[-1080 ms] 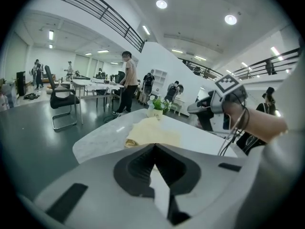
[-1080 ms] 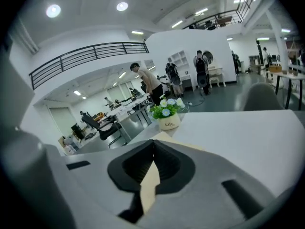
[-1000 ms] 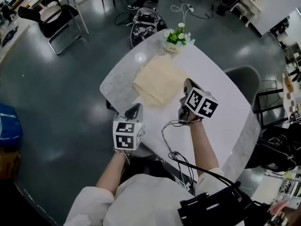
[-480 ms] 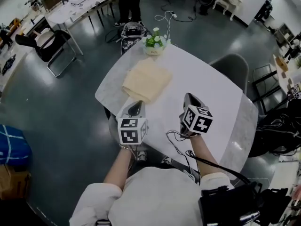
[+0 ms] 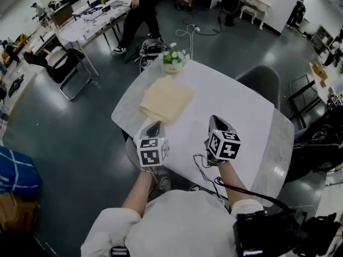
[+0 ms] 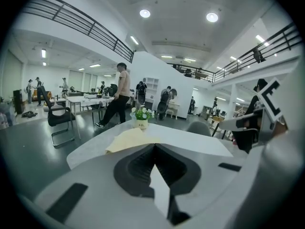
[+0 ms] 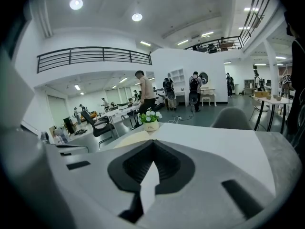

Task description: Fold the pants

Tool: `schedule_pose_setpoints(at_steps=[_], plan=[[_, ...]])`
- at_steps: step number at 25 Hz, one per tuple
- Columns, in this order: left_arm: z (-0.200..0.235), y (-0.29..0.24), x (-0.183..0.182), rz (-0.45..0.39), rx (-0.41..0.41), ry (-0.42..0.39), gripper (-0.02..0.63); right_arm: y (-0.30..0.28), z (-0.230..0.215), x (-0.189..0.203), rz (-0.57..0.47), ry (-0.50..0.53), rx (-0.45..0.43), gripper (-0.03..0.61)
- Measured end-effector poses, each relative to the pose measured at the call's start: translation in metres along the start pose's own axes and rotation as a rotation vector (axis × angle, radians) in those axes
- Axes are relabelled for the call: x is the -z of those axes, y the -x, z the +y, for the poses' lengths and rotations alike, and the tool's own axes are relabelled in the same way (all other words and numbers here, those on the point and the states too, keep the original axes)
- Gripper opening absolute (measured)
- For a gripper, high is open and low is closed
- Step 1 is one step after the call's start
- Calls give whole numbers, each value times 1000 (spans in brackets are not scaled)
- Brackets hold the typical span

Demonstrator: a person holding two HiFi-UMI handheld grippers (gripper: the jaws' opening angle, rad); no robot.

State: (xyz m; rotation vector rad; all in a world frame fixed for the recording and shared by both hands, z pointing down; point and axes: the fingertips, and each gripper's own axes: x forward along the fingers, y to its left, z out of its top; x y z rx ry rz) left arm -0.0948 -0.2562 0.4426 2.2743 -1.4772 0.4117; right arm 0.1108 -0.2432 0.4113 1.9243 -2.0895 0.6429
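Pants lie as a flat cream stack at the far left of the bench, just short of the flower pot. I judge them light, limp and not fragile, and likely to slide on the smooth white top. I would pinch a folded edge through all layers. Left gripper and right gripper hover near my edge, jaws clenched on nothing, well apart from the cloth. The room is an open hall with a grey floor. A chair stands at the bench and a person is walking beyond it.

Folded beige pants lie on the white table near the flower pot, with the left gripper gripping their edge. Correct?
No: the left gripper grips nothing. The left gripper view shows its jaws shut and empty, short of the folded beige pants, which lie on the white table near the flower pot.
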Motion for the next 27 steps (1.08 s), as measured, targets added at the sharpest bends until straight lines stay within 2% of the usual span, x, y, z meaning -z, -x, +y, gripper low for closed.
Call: schedule_pose_setpoints(at_steps=[7,27], plan=[[-5,9,-7,-15,-13,-2,4,4,5,-2,13,3,-40,-8],[-9,15,1,-20,-42,10,4,4,5,3,24,17,-68,-8]])
